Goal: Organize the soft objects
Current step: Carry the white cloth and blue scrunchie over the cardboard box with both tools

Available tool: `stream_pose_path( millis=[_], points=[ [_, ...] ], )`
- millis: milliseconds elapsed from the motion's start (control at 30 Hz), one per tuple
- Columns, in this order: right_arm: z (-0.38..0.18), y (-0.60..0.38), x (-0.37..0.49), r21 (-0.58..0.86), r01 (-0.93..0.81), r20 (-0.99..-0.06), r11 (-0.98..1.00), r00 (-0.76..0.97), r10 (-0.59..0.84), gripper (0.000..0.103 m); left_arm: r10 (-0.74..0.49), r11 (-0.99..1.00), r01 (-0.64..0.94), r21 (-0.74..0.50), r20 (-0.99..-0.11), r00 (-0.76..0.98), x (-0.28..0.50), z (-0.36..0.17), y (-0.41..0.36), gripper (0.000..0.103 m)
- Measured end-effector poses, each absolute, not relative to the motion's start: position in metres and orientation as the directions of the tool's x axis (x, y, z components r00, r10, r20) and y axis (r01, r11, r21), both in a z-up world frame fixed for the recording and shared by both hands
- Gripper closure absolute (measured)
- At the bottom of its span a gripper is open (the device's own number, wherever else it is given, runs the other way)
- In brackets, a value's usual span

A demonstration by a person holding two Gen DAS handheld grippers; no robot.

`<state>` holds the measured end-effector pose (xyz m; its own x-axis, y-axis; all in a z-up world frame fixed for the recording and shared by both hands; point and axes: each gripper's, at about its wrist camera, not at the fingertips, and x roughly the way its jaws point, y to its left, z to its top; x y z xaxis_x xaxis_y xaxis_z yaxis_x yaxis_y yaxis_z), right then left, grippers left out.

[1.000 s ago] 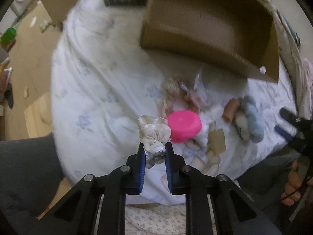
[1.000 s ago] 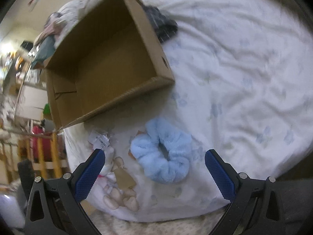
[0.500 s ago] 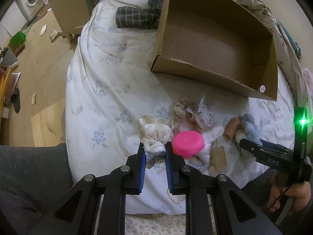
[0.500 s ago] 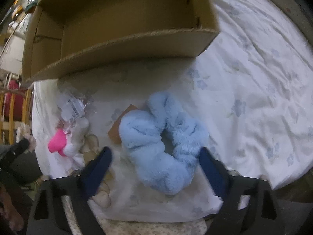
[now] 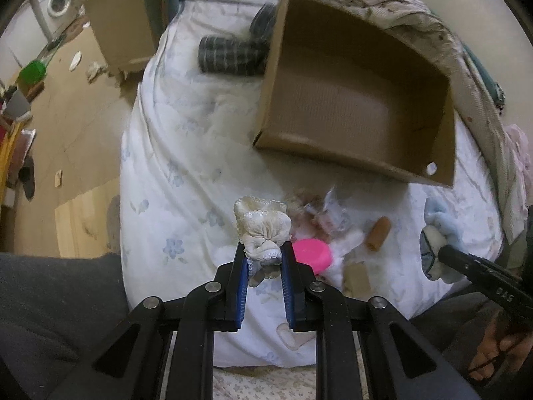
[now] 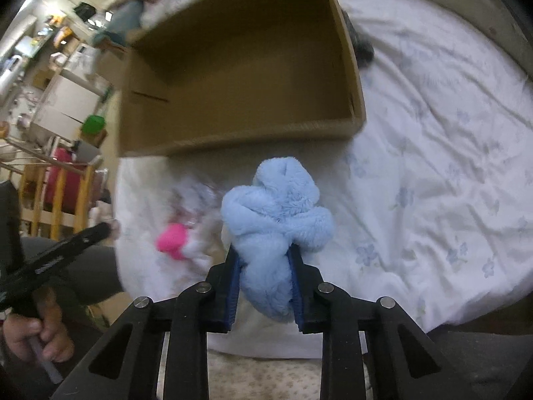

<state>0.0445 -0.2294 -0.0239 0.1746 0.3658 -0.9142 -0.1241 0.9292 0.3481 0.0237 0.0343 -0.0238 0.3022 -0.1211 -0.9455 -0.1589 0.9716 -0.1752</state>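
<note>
My left gripper (image 5: 265, 255) is shut on a cream scrunchie (image 5: 263, 226) and holds it above the bed. My right gripper (image 6: 265, 255) is shut on a fluffy light-blue scrunchie (image 6: 276, 213), lifted off the bed; the scrunchie also shows at the right of the left wrist view (image 5: 441, 233). An open empty cardboard box (image 5: 359, 100) lies on the white floral duvet (image 5: 186, 153) beyond both grippers; in the right wrist view the box (image 6: 240, 76) is straight ahead. A pink round object (image 5: 313, 253), a tan tube (image 5: 378, 235) and other small items lie between grippers and box.
A rolled dark striped cloth (image 5: 230, 53) lies left of the box. The bed's left edge drops to a wooden floor (image 5: 63, 113) with a second cardboard box (image 5: 120, 30). A patterned blanket (image 5: 433, 16) is heaped behind the box. A wooden rack (image 6: 50, 186) stands left.
My right gripper has closed on the blue scrunchie and lifted it off the bed. My left gripper, still holding the cream scrunchie, has risen and tilted toward the box.
</note>
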Motion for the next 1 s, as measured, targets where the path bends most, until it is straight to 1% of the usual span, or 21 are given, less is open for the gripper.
stream_pose_path(
  millis=[67, 200, 567, 800, 1000],
  points=[
    [-0.010, -0.230, 0.043, 0.372, -0.134, -0.897, 0.918, 0.202, 0.393, 0.075, -0.143, 0.970, -0.141, -0.197, -0.935, 0.325, 0.028, -0.008, 0.032, 0.087],
    [0.013, -0.228, 0.048, 0.397, -0.157, -0.869, 0.904, 0.252, 0.425, 0.075, -0.129, 0.978, -0.107, -0.179, -0.923, 0.362, 0.039, 0.015, 0.026, 0.087],
    [0.044, -0.219, 0.088, 0.407, -0.187, -0.817, 0.894, 0.364, 0.448, 0.075, -0.095, 0.991, -0.044, -0.123, -0.909, 0.405, 0.094, 0.036, 0.007, 0.087],
    [0.039, -0.216, 0.119, 0.414, -0.175, -0.806, 0.893, 0.387, 0.449, 0.075, -0.079, 0.995, -0.025, -0.098, -0.907, 0.413, 0.136, 0.032, -0.007, 0.086],
    [0.021, -0.218, 0.140, 0.405, -0.155, -0.814, 0.901, 0.387, 0.432, 0.075, -0.071, 0.996, -0.014, -0.085, -0.903, 0.423, 0.156, 0.019, -0.017, 0.086]
  ],
)
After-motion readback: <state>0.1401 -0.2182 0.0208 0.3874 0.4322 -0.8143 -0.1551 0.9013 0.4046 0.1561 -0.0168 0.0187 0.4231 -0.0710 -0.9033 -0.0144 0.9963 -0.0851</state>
